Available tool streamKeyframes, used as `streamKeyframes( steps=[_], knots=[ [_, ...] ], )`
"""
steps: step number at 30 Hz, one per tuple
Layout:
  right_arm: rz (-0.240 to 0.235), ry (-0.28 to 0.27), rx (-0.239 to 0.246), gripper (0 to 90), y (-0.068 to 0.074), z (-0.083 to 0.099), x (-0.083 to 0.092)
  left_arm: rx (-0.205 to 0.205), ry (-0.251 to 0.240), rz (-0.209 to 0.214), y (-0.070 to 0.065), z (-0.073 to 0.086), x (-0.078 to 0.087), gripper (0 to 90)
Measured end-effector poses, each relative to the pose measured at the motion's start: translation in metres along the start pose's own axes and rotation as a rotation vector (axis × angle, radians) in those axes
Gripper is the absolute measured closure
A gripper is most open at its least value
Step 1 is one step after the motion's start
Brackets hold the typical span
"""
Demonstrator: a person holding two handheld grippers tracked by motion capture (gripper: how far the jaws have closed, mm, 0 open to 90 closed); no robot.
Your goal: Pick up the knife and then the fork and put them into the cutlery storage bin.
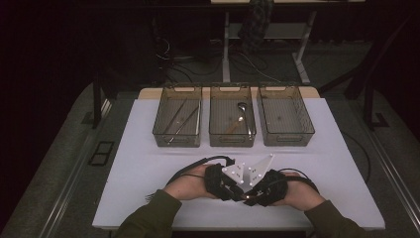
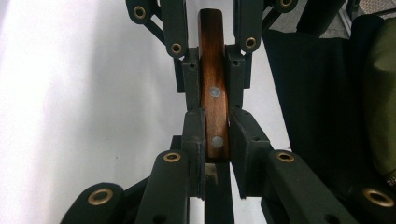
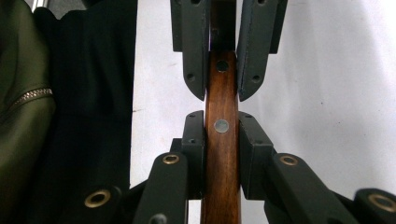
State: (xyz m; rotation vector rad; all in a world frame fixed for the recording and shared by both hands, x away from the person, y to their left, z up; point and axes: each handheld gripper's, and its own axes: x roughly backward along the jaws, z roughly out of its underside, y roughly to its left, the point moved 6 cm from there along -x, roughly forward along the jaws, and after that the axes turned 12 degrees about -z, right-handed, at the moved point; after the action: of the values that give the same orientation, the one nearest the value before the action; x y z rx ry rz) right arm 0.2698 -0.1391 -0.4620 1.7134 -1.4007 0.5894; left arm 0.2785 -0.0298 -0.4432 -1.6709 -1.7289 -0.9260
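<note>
Both grippers (image 1: pixel 242 191) on wooden handle (image 2: pixel 214 93)

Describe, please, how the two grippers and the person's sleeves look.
Both the left gripper and the right gripper are black, each topped with a pale grey three-cornered plate dotted with small marks. Black cables loop from them across the white table. Up close, the linked black arms carry brass-coloured rivets. The sleeves are olive green.

High view overhead; gripper views close, facing.
</note>
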Motion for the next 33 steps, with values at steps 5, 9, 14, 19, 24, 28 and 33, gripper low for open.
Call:
streamKeyframes(
  steps=[5, 9, 14, 19, 24, 28, 33],
  knots=[
    [-0.009, -0.005, -0.019, 75.1, 0.0, 0.001, 0.001, -0.003, -0.017, -0.009, 0.001, 0.0, -0.001, 74.6],
    [0.004, -0.008, -0.029, 75.1, -0.001, 0.003, 0.002, 0.033, -0.049, -0.046, 0.006, 0.002, 0.004, 61.5],
    [0.021, -0.02, -0.05, 75.0, -0.006, 0.008, 0.005, 0.125, -0.115, -0.087, 0.014, 0.012, 0.018, 50.4],
    [0.044, -0.064, -0.076, 75.0, -0.01, 0.014, 0.015, 0.251, -0.195, -0.168, 0.024, 0.029, 0.037, 42.7],
    [0.079, -0.11, -0.11, 75.0, -0.016, 0.021, 0.027, 0.366, -0.256, -0.263, 0.027, 0.051, 0.056, 35.6],
    [0.106, -0.15, -0.146, 75.0, -0.021, 0.025, 0.035, 0.429, -0.27, -0.335, 0.025, 0.071, 0.064, 30.9],
    [0.146, -0.194, -0.179, 75.0, -0.027, 0.029, 0.044, 0.467, -0.267, -0.401, 0.02, 0.088, 0.067, 18.8]
  ],
)
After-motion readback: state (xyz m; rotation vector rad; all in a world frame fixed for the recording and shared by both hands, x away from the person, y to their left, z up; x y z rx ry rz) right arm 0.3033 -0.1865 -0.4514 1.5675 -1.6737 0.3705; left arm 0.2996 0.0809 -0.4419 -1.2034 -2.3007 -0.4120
